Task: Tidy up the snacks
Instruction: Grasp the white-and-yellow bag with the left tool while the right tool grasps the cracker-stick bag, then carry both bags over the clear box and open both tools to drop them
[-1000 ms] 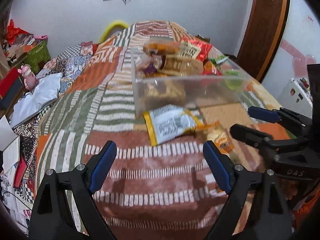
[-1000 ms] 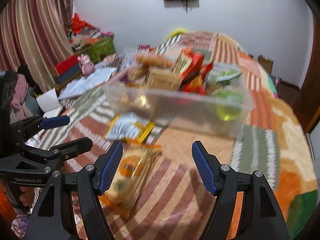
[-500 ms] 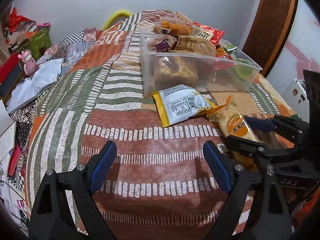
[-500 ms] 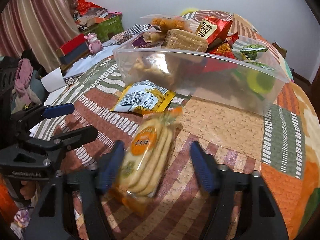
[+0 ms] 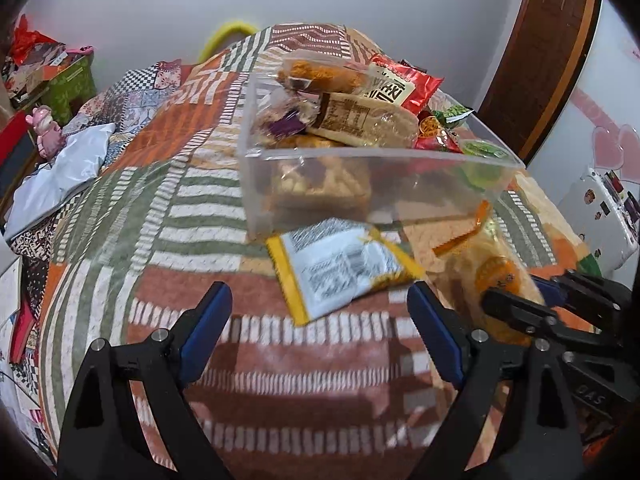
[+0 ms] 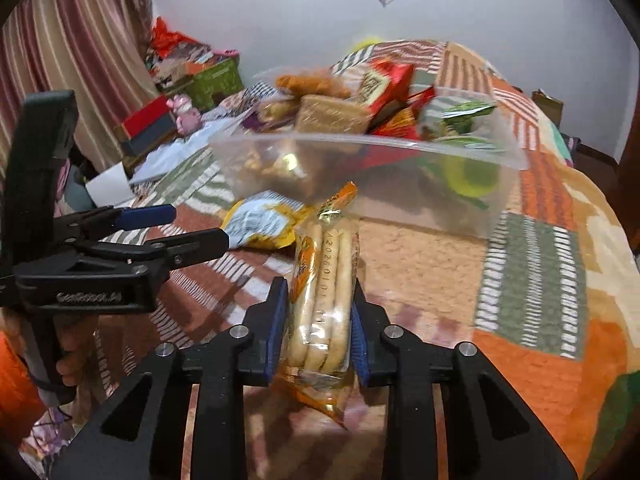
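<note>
A clear plastic bin (image 5: 360, 184) full of snack packs stands on the patterned bedspread; it also shows in the right wrist view (image 6: 400, 184). My right gripper (image 6: 318, 320) is shut on an orange-labelled pack of biscuit sticks (image 6: 324, 288), held on edge just above the bed, in front of the bin. The same pack (image 5: 492, 276) and right gripper (image 5: 532, 304) show at the right of the left wrist view. A yellow and white snack packet (image 5: 340, 268) lies flat before the bin, also in the right wrist view (image 6: 264, 220). My left gripper (image 5: 320, 332) is open and empty, just short of that packet.
The bedspread (image 5: 168, 216) slopes off to the left, where a white pillow (image 5: 60, 176), a pink toy (image 5: 46, 128) and boxes lie. A wooden door (image 5: 552, 52) and a white cabinet (image 5: 600, 216) stand at the right. The left gripper (image 6: 160, 228) is close beside the right one.
My right gripper has shut on the biscuit stick pack and lifted it up on edge. The left gripper stayed open and moved a little closer to the yellow packet.
</note>
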Tool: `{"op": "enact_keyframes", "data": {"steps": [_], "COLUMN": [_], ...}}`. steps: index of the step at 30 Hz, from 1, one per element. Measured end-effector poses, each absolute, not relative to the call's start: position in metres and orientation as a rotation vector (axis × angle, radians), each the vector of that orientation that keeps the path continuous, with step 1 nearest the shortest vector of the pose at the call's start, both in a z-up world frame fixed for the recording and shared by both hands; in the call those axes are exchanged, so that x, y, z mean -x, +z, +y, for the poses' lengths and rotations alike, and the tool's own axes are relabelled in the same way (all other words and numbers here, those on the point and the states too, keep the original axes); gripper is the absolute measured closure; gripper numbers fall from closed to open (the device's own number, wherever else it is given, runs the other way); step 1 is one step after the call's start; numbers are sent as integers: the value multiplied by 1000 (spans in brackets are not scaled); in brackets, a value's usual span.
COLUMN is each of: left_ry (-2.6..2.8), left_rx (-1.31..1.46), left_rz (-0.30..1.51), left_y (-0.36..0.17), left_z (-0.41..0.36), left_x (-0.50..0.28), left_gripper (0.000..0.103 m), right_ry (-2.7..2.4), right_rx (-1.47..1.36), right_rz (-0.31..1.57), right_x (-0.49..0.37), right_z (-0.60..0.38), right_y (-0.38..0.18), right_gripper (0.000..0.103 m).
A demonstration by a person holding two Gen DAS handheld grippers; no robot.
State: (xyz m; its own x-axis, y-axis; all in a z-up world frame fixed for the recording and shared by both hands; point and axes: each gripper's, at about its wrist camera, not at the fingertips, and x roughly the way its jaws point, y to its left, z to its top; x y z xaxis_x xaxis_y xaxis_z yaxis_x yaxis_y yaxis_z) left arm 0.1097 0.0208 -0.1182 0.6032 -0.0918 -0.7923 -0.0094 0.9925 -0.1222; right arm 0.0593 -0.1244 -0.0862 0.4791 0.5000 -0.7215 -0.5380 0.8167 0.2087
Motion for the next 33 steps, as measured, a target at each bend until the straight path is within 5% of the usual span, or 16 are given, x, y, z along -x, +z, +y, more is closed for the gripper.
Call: {"op": "enact_keyframes", "data": {"steps": [18,27,33], "left_ry": [-44,-47,-56], "left_rx": [118,132,87], "left_rz": [1043,1019,974], "left_y": [-152,-147,-134], "left_z": [5,16,11], "left_x": [-166,-153,-134], "left_gripper": [13,40,43], "right_ry": [598,594,586], "right_rx": [-19,-32,-34], "right_rz": [837,817,797], "right_x": [-71,-71,-70], "right_z": [-153,-157,-158], "right_y": [-84,-77,-69], "right_gripper": [81,81,81]}}
